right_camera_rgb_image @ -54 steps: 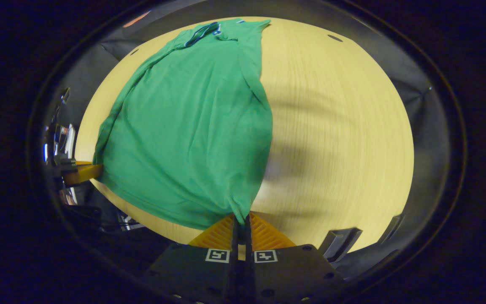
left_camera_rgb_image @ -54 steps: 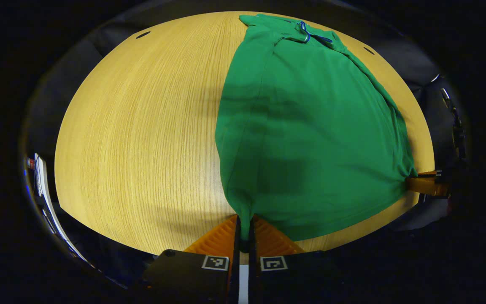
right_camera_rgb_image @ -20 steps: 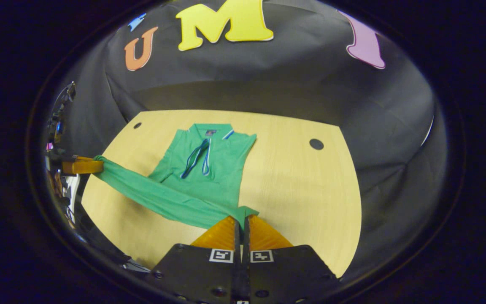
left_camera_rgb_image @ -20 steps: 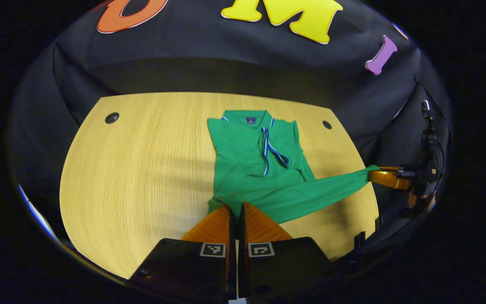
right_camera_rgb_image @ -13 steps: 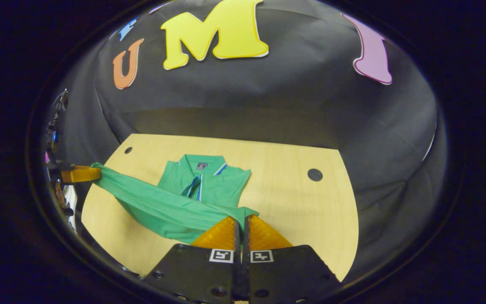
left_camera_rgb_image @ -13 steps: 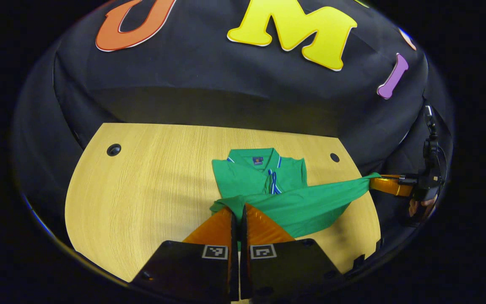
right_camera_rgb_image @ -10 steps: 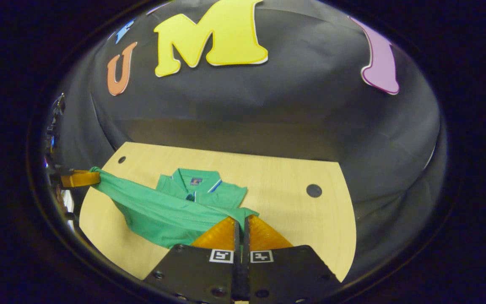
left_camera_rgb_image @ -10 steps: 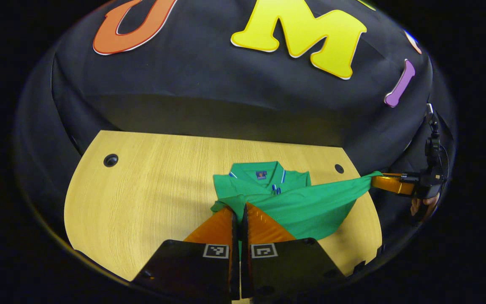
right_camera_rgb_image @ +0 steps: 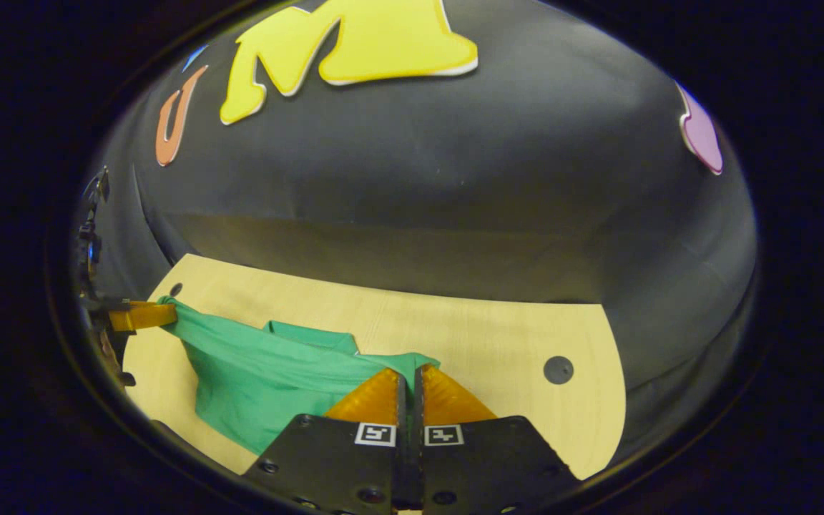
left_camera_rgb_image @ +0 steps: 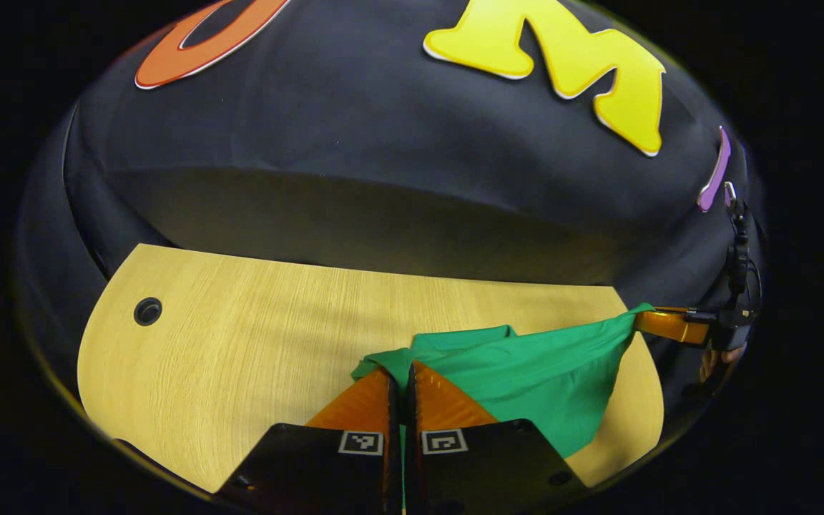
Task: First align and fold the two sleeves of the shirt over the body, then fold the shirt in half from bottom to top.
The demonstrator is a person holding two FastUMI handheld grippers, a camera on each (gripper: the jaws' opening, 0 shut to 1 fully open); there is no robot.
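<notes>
Since a moment ago the hem has travelled up over the collar; the final bottom-to-top fold is under way on the counter (left_camera_rgb_image: 240,322). Green shirt (left_camera_rgb_image: 541,365) hangs between left gripper (left_camera_rgb_image: 401,379) and right gripper (right_camera_rgb_image: 410,383), fingers clamped on its corners; next, lower and let go. Nothing stands in the way

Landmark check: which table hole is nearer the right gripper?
The big hole on bare wood right of the right gripper; the other hole lies beyond the shirt, by the left gripper.
</notes>
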